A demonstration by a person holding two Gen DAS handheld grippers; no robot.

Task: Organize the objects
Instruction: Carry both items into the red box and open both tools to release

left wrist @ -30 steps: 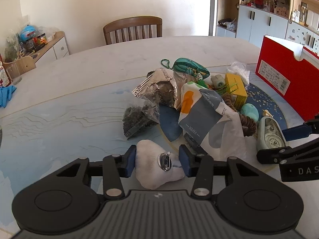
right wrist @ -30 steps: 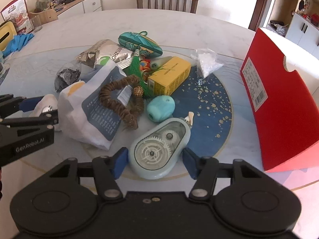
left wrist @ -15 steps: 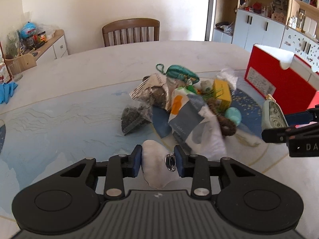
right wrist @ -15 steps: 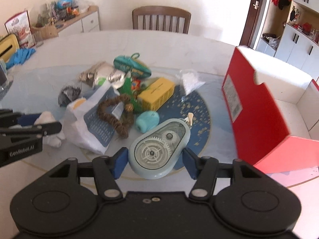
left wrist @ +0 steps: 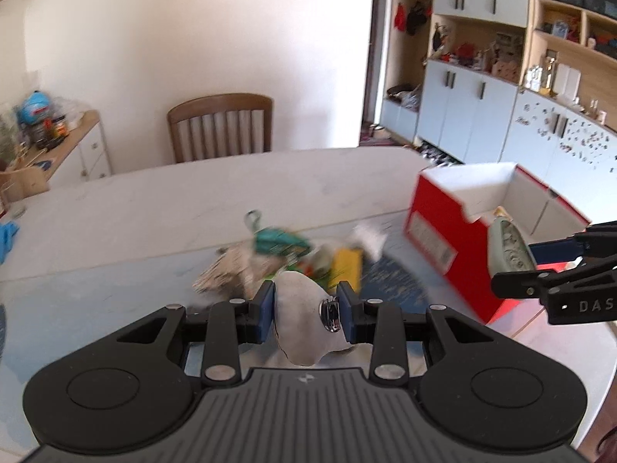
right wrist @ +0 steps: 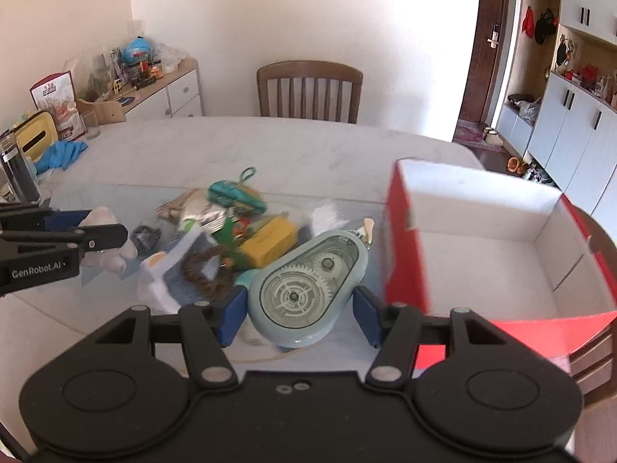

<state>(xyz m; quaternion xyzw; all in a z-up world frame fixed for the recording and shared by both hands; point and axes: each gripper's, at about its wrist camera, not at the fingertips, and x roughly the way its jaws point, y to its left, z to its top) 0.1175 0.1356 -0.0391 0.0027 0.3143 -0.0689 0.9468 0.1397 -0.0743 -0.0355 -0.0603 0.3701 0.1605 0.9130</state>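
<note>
Both grippers have been lifted clear of the table since the earlier frame. The red box is seen at the right edge. The tape dispenser is clamped in the right gripper, the white pouch in the left gripper.

Open box right of clutter pile on table; chair behind.

My left tool is matte black plastic with blue pads, silver screws at the linkages and a ribbed grey centre plate. My right tool matches it, and white lettering marks each one's side.
</note>
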